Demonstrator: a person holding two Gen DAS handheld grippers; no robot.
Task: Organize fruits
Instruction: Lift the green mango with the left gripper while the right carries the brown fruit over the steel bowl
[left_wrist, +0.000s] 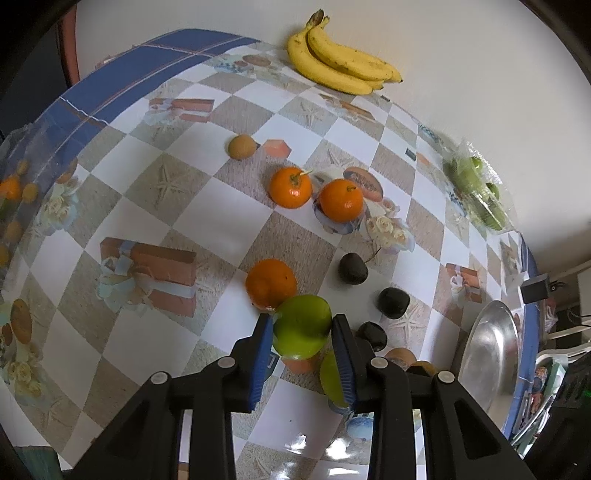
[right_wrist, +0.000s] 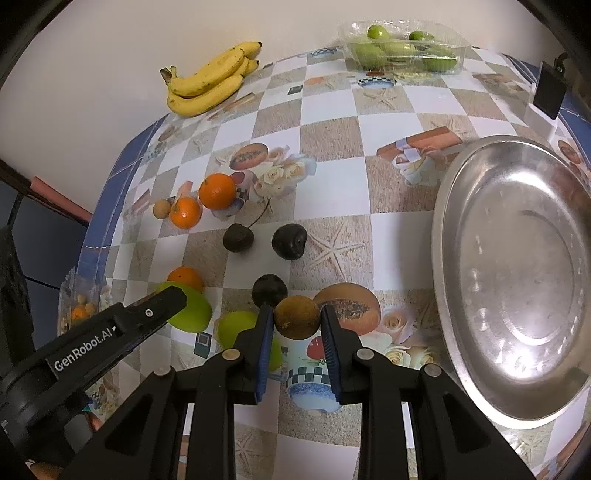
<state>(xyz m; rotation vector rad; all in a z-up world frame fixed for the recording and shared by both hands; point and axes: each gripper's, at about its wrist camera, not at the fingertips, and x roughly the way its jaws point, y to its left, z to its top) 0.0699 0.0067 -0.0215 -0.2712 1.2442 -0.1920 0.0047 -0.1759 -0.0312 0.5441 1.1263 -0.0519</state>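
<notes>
My left gripper (left_wrist: 302, 326) is shut on a green fruit (left_wrist: 301, 325) and holds it just in front of an orange (left_wrist: 270, 282). It also shows in the right wrist view (right_wrist: 190, 312) at the left. My right gripper (right_wrist: 297, 317) is shut on a brown round fruit (right_wrist: 296, 316). A second green fruit (right_wrist: 236, 326) lies left of it. Three dark fruits (right_wrist: 290, 242) lie mid-table. Two more oranges (right_wrist: 217, 191) and a small tan fruit (right_wrist: 161, 208) lie farther back. A steel plate (right_wrist: 517, 277) sits at the right.
A banana bunch (right_wrist: 207, 83) lies at the table's far edge by the wall. A clear plastic box of green fruits (right_wrist: 402, 48) stands at the back right. A bag of small orange fruits (right_wrist: 79, 310) sits at the left edge. A black box (right_wrist: 550, 90) stands beyond the plate.
</notes>
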